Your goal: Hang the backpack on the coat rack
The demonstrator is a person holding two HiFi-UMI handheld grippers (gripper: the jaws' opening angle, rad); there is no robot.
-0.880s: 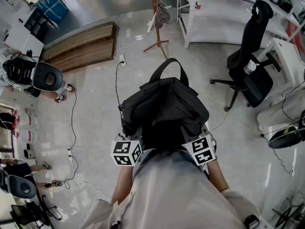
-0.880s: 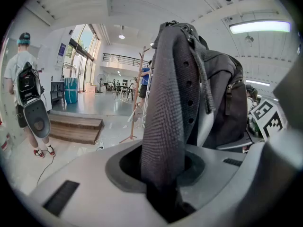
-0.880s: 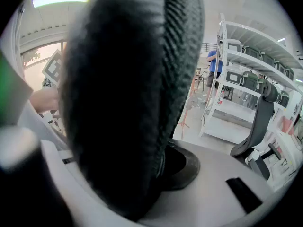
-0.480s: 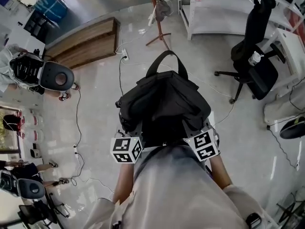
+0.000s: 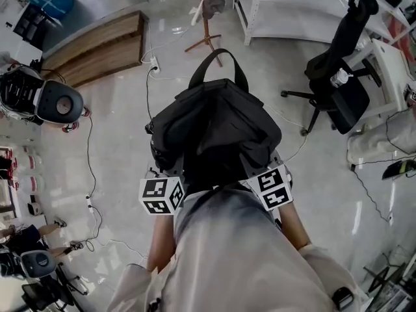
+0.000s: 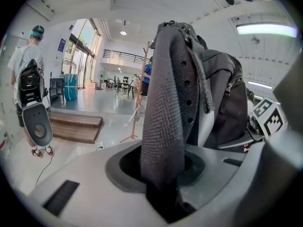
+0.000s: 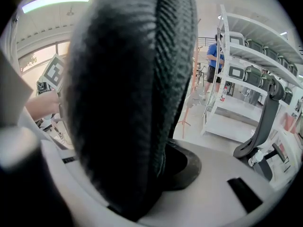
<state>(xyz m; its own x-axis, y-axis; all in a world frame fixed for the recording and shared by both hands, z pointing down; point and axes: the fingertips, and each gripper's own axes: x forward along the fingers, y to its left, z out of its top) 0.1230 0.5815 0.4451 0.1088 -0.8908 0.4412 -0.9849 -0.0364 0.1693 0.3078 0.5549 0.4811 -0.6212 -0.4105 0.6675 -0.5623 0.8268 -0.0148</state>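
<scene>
Glossy pale floor [image 5: 117,148] fills the head view, in a large bright hall. At the centre, the black backpack [image 5: 218,132] is held up off the floor in front of the person, with its top handle [image 5: 218,67] looping toward 12 o'clock.

The left gripper [image 6: 163,188] sits under the pack's edge at 7 o'clock. Its jaws are clamped on a grey perforated strap [image 6: 165,103] that rises straight up out of them, with the bag's body just to the right of it. The right gripper [image 7: 142,193] sits at 5 o'clock, its jaws closed on a thick padded strap [image 7: 128,89] that fills most of its view. Both marker cubes peek out from beneath the bag, one on each side of the person's chest.

The wooden coat rack [image 5: 206,18] stands at 12 o'clock, well apart from the pack, with bare floor between them apart from a thin cable [image 5: 148,96] trailing at 11 o'clock. White shelving [image 5: 292,12] runs just right of the rack, at 1 o'clock. A black office chair [image 5: 338,83] is at 2 o'clock, near the bag's right side — the tighter flank. A low wooden platform [image 5: 97,51] lies at 10 to 11 o'clock, and another person [image 5: 39,99] stands at 9 to 10 o'clock, well clear.
</scene>
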